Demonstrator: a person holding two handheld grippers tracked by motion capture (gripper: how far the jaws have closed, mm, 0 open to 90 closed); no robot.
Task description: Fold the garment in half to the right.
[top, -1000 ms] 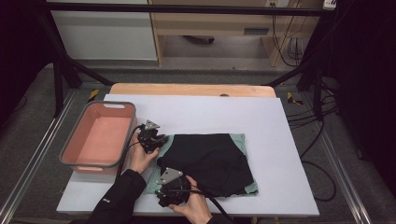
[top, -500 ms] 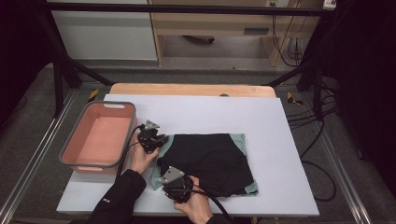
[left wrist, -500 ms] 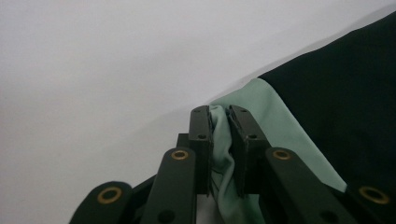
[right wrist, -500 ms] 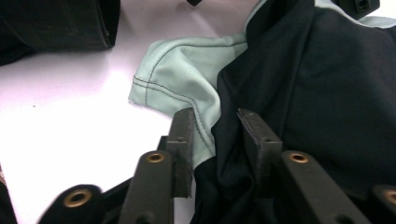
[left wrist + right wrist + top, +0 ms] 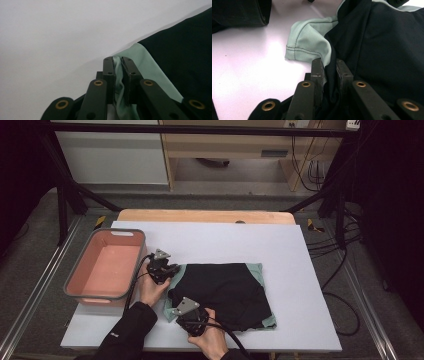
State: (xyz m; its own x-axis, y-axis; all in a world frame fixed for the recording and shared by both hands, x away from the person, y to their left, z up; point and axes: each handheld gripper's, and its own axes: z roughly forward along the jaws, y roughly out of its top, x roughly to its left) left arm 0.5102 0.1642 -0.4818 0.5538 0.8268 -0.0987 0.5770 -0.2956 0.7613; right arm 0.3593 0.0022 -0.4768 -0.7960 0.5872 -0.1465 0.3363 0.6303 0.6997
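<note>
Garment: a black piece of clothing (image 5: 225, 292) with pale green trim lies spread flat on the white table (image 5: 310, 270), a little right of the middle and toward the person's edge.
Left gripper (image 5: 172, 269): it sits at the garment's upper left corner; in the left gripper view its jaws are clenched on the green hem (image 5: 118, 75), with the fabric pinched between them.
Right gripper (image 5: 186, 306): it sits at the garment's lower left edge; in the right gripper view its jaws are pressed together on a fold where black cloth meets the green edge (image 5: 312, 47).
Corner near right gripper: the green edge is turned up and rumpled, lifted off the table beside the jaws.
Bin: a pink bin (image 5: 80, 285) with a grey rim stands at the table's left side, just beside the left gripper, apart from the garment.
Hands: one hand (image 5: 152, 287) behind each gripper, dark sleeves coming in from the bottom.
</note>
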